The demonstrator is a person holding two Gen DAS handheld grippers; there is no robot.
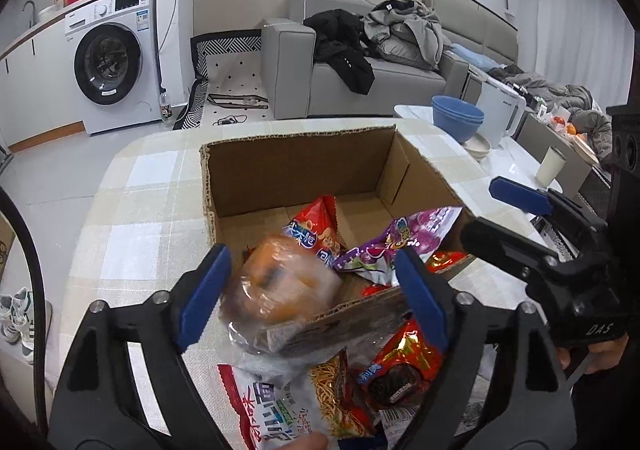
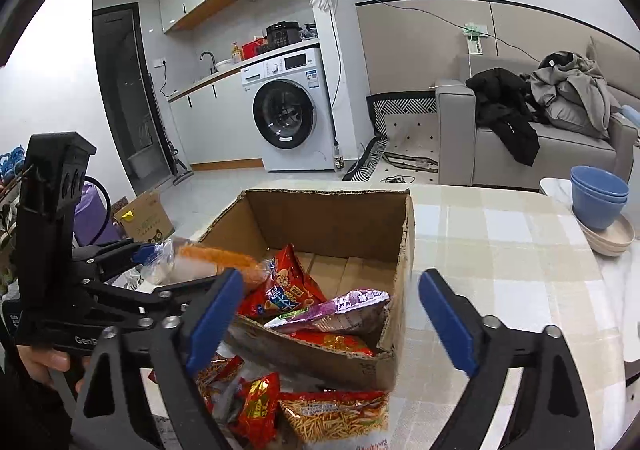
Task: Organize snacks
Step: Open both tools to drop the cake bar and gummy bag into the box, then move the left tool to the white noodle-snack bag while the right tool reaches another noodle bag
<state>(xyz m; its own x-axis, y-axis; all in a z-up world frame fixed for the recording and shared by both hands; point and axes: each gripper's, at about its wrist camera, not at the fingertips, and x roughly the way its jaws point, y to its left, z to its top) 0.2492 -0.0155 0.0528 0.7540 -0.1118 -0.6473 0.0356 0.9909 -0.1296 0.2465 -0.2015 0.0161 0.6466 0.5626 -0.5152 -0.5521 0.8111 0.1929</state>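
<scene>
An open cardboard box (image 1: 300,169) (image 2: 328,217) stands on the checked tablecloth. Inside lie a red snack bag (image 1: 316,226) (image 2: 284,282) and a purple packet (image 1: 400,242) (image 2: 332,310). My left gripper (image 1: 312,294) is open over the box's near wall. A blurred clear bag of bread (image 1: 280,282) (image 2: 216,262) hangs between its blue pads, which do not press on it. My right gripper (image 2: 332,320) is open above the box's near corner, holding nothing. Loose snacks lie in front of the box: a noodle-snack bag (image 2: 336,414), a red packet (image 2: 256,406) and a white-and-red bag (image 1: 272,410).
Stacked blue bowls (image 1: 458,117) (image 2: 598,197) on a beige plate, a white kettle (image 1: 500,109) and a white cup (image 1: 550,165) stand at the table's far right. Beyond are a grey sofa (image 1: 360,81) and a washing machine (image 2: 288,113). A hand grips each tool's handle.
</scene>
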